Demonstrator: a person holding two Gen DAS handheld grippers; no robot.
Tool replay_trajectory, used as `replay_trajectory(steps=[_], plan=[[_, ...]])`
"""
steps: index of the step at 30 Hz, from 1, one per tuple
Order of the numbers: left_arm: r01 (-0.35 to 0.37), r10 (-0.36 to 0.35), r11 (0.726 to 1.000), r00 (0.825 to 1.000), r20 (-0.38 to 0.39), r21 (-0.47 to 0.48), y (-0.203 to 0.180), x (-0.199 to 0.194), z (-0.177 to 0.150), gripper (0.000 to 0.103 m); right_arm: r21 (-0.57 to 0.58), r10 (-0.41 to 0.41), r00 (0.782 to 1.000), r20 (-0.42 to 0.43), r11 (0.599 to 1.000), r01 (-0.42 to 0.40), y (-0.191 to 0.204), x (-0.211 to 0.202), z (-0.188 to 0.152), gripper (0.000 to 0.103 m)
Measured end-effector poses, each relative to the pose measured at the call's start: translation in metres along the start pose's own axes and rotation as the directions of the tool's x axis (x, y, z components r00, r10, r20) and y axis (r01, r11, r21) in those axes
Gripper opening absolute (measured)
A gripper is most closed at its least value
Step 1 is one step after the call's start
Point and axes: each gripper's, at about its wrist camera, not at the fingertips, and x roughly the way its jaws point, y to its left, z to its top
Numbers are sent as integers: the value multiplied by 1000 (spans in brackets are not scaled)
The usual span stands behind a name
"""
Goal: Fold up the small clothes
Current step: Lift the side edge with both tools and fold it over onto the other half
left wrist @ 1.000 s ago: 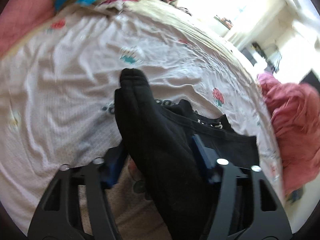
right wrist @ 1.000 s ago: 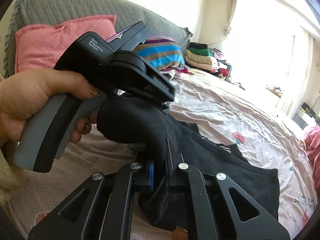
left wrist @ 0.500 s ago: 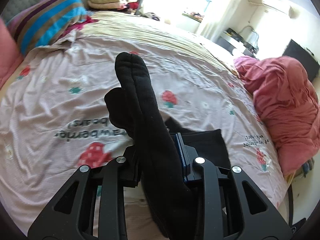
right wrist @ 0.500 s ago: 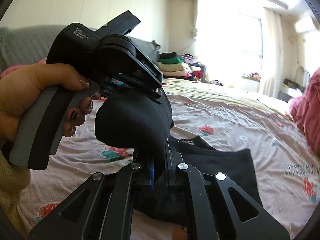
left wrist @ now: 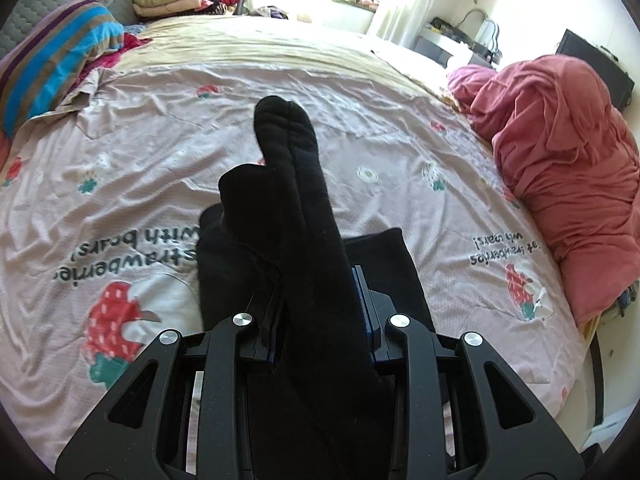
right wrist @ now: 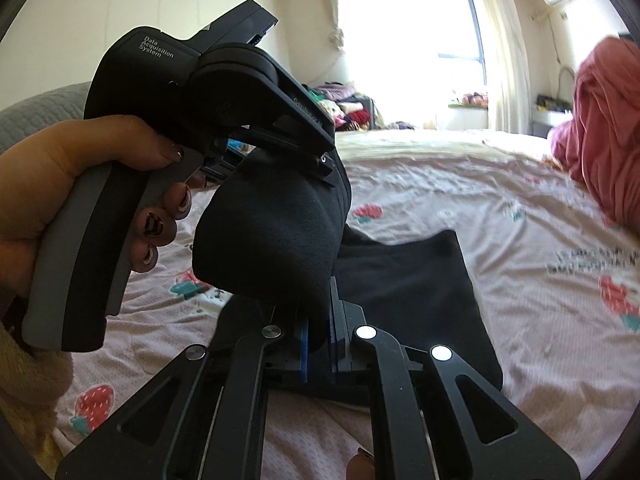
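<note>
Left wrist view: the left gripper [left wrist: 320, 304] pinches a pair of black socks [left wrist: 298, 184] between its blue-padded fingers [left wrist: 362, 300], the rounded toes jutting forward above a pink strawberry-print bedsheet [left wrist: 120, 160]. The thick, matte knit shows two layers pressed side by side, with a shorter lobe bulging to the left. From the right wrist view, the right gripper [right wrist: 318, 344] clamps its fingers on the other end of the socks [right wrist: 268, 236], which bunch into a soft dark mass between the two tools, held off the bed. A flat black garment [right wrist: 420, 288] lies on the sheet beneath. A rumpled red blanket [left wrist: 560, 152] sits at the bed's right edge, a striped pillow [left wrist: 52, 68] at left.
</note>
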Motion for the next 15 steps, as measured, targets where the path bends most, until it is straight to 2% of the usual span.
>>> replay_trajectory(steps=[9, 13, 15], plan=[[6, -5, 1000, 997, -72, 9, -26, 42, -4, 22, 137, 18, 997, -79, 991, -7, -32, 7, -13, 6], [13, -13, 1000, 995, -94, 0, -34, 58, -9, 27, 225, 50, 990, -131, 974, -20, -47, 12, -21, 7], [33, -34, 999, 995, -96, -13, -36, 63, -11, 34, 273, 70, 986, -150, 962, -27, -56, 14, -26, 8]])
